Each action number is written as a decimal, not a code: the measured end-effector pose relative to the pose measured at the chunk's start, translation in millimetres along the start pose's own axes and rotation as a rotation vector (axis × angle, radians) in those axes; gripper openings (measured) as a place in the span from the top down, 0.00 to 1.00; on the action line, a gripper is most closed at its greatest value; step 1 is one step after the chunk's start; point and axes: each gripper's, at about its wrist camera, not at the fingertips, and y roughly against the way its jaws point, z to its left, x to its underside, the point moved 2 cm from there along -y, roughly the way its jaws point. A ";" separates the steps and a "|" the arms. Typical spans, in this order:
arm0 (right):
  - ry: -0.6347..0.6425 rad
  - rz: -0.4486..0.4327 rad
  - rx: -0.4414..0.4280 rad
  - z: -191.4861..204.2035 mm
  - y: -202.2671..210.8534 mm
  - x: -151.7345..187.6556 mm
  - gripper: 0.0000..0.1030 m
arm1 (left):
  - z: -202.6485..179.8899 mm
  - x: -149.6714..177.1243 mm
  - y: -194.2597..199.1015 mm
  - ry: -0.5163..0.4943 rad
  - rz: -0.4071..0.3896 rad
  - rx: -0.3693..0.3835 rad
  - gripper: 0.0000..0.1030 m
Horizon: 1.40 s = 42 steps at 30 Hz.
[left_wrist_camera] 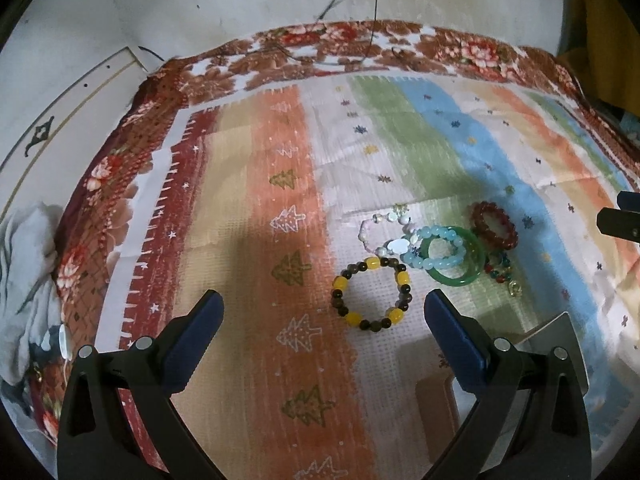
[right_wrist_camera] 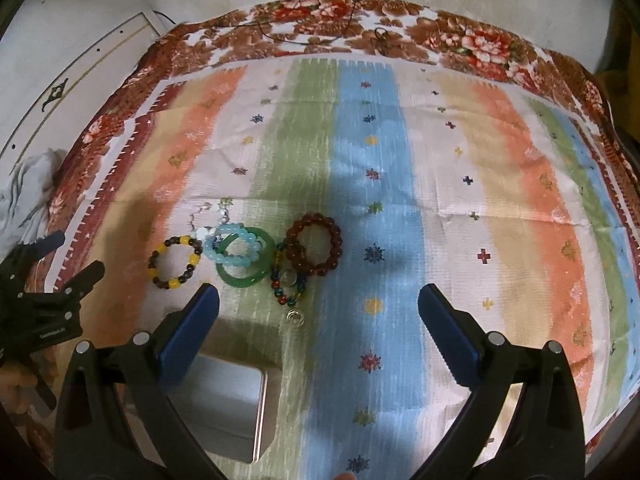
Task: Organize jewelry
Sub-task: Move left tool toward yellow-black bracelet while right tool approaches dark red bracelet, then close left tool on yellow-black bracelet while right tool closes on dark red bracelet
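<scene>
A: What is all this laid out on?

B: A striped cloth (right_wrist_camera: 372, 184) in orange, green, blue and cream bands, dotted with little trees and stars, spread over a brown floral blanket (right_wrist_camera: 460, 32) against a pale wall.

A: And the jewelry?

B: A cluster of bracelets sits on the cloth. The yellow-and-brown beaded bracelet (left_wrist_camera: 371, 295) lies flat and alone at the left end, just ahead of the left hand-held gripper (left_wrist_camera: 323, 306). Beside it, a light-blue beaded bracelet (right_wrist_camera: 233, 249) rests across a green jade bangle (right_wrist_camera: 245, 258), overlapping its rim. A clear-and-white beaded bracelet (left_wrist_camera: 383, 231) lies just behind those two, touching the blue one. To the right comes a dark red beaded bracelet (right_wrist_camera: 315, 249), and a multicoloured beaded strand with a small clear charm (right_wrist_camera: 289, 280) lies between the bangle and the red bracelet, running toward the camera.

A: The grippers?

B: Both are spread wide with nothing between the blue pads. The right hand-held gripper (right_wrist_camera: 319, 300) hovers over the green and blue stripes, near the strand.

A: Anything else?

B: A silver metal tin (right_wrist_camera: 232, 404) lies on the cloth near the right gripper's left finger, and thin dark cords (right_wrist_camera: 352, 0) hang down the wall onto the blanket
</scene>
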 end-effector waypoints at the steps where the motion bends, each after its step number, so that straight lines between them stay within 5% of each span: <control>1: -0.005 0.005 -0.001 -1.6 -3.2 -0.1 0.04 | 0.3 -2.5 -2.6 -0.007 0.009 -0.007 0.05; 14: -0.112 0.136 0.011 -34.5 -74.2 -4.6 0.05 | 1.1 -11.2 -48.8 -0.009 0.090 0.011 0.05; 27: -0.088 0.191 0.066 -36.0 -125.4 -9.4 0.05 | 9.8 0.2 -87.5 0.014 0.177 0.025 0.05; 32: -0.094 0.215 0.062 -36.2 -138.7 -11.0 0.13 | 11.6 5.7 -99.9 0.018 0.213 0.054 0.05; 42: -0.105 0.240 0.049 -38.9 -155.3 -14.7 0.16 | 4.3 10.9 -121.4 -0.015 0.277 0.068 0.19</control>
